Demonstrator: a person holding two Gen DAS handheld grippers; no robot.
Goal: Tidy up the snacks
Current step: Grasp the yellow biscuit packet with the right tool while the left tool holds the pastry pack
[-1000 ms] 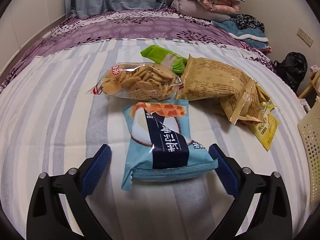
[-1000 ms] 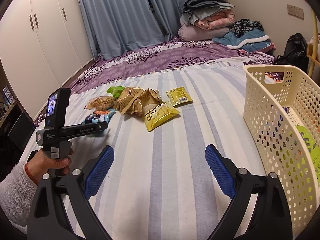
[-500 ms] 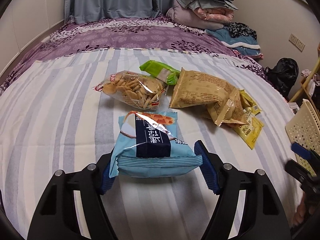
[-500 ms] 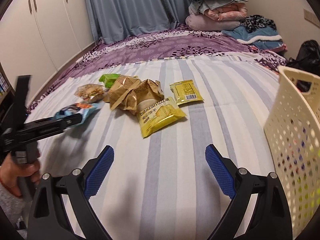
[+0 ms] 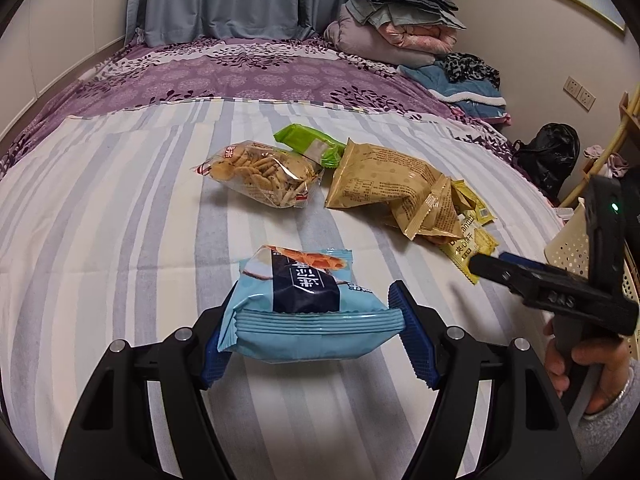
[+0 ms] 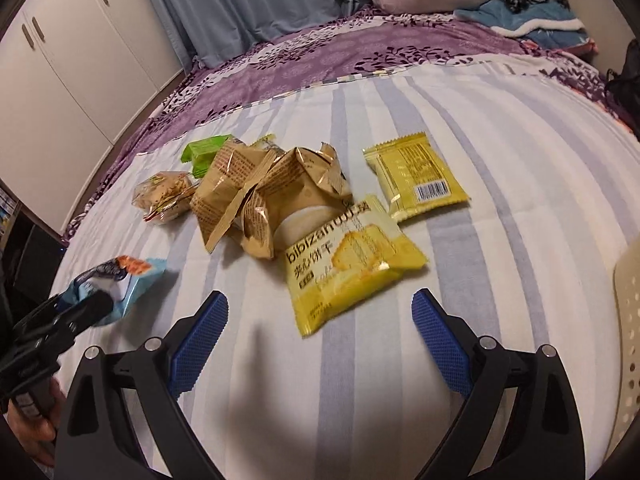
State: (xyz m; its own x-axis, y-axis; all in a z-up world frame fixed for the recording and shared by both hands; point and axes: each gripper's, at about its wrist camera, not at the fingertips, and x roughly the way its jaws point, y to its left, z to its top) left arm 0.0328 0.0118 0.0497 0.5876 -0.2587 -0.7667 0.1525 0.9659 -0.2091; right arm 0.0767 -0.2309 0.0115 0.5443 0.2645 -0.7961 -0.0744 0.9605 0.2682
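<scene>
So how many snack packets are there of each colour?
Blue: 1, the blue packet held in the left hand-held gripper
Yellow: 2, the front yellow packet and the back yellow packet
Tan: 2, the tan bags
Green: 1, the green packet
Clear: 1, the clear cracker bag
Total: 7

Left gripper (image 5: pixel 316 332) clamped on a packet, lifted – right gripper (image 6: pixel 320 338) jaws spread wide, angled downward
</scene>
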